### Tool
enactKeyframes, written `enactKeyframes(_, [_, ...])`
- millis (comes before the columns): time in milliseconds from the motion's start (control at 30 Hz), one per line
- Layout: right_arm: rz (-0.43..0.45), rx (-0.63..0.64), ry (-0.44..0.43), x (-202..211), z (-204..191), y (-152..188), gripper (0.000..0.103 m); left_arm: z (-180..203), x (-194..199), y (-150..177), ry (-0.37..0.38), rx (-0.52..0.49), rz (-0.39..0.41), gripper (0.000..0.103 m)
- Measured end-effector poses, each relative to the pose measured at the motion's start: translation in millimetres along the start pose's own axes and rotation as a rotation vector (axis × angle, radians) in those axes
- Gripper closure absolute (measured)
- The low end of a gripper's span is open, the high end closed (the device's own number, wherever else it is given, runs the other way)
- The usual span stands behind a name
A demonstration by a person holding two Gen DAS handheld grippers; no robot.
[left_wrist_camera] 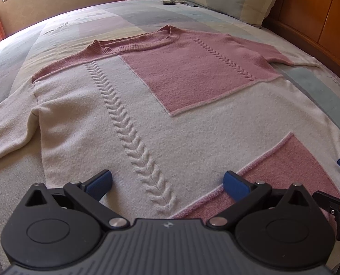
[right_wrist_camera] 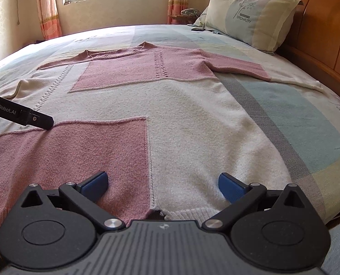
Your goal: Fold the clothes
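A pink and cream sweater [left_wrist_camera: 160, 114] is being kept spread flat, front up, on the bed [right_wrist_camera: 296, 123], collar toward the pillow [right_wrist_camera: 255, 13] (sleeves out sideways). Above its hem, the left tool [left_wrist_camera: 167, 183] and right tool [right_wrist_camera: 163, 183] are both being held with fingers spread wide, nothing pinched.

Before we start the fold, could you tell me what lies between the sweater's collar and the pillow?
Only bare striped bedsheet lies between the sweater collar and the pillow, as the right wrist view shows.
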State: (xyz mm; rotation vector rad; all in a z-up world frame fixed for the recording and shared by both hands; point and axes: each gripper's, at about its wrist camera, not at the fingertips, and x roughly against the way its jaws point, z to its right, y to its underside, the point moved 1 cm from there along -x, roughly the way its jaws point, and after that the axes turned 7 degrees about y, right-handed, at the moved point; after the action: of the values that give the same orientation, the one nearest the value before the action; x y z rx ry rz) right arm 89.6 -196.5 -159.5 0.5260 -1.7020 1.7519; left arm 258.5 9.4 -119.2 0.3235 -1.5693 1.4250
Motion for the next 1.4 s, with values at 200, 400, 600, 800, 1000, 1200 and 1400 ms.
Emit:
enactKeyframes(200, [-0.067,0.000,0.008,-4,-1,-9,0.000,1,0,0,-0.002,-0.001,-0.001,0.001])
enactKeyframes(400, [-0.075,0.040,-0.037,-6,2,-12,0.000,0,0,0,0.000,-0.001,0.001,0.001])
enactKeyframes(600, [-0.044,0.013,-0.093,-8,16,-53,0.000,0,-1,-1,0.002,0.003,0.000,0.001])
enactKeyframes(800, [-0.030,-0.073,-0.215,-64,27,-112,0.000,0,-2,-1,-0.001,-0.002,0.004,0.001])
enactKeyframes(1000, [-0.091,-0.096,-0.155,-120,48,-116,0.000,-1,-3,-2,0.004,-0.004,0.006,0.001])
enactKeyframes(1200, [-0.070,-0.209,-0.162,-114,73,-136,0.000,-1,-4,-2,0.004,-0.005,0.006,0.001])
enactKeyframes(1400, [-0.061,-0.192,-0.304,-132,50,-169,0.000,-3,-5,-3,0.008,-0.007,0.007,0.001])
